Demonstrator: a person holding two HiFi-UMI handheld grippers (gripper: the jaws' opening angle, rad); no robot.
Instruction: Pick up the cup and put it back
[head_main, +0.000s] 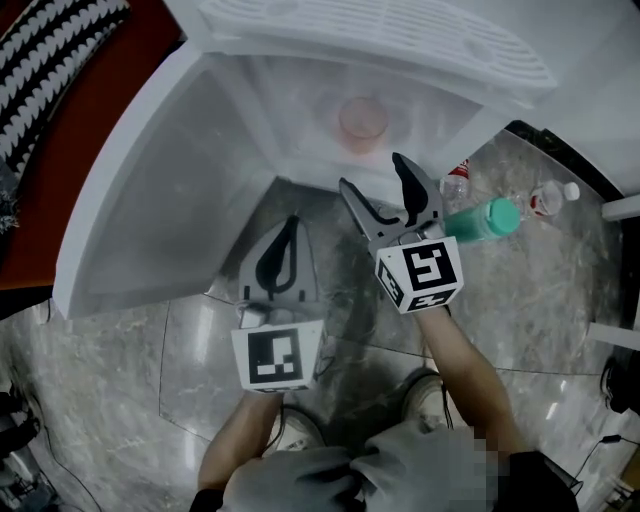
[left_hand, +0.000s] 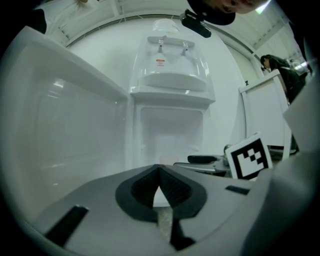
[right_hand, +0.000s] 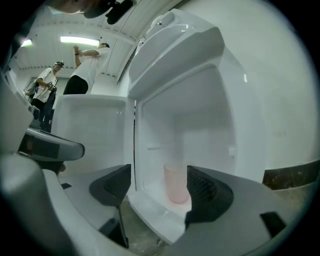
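Inside fridge (head_main: 180, 180), one cup (head_main: 362, 120) seen upright; two grippers counted: right gripper (head_main: 371, 170) spread wide, empty; left gripper (head_main: 291, 220) pressed together.

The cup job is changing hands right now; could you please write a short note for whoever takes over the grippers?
Left gripper: shut, empty, held near the open fridge door.
Right gripper: open, empty, jaws lined up with the pink cup but short of it, no contact.
Cup: upright inside the small white fridge.
Done: nothing can be confirmed; the pictures do not show whether the cup has been lifted already.
Left: if it has not, move in, close on the cup, lift it, set it back and release.
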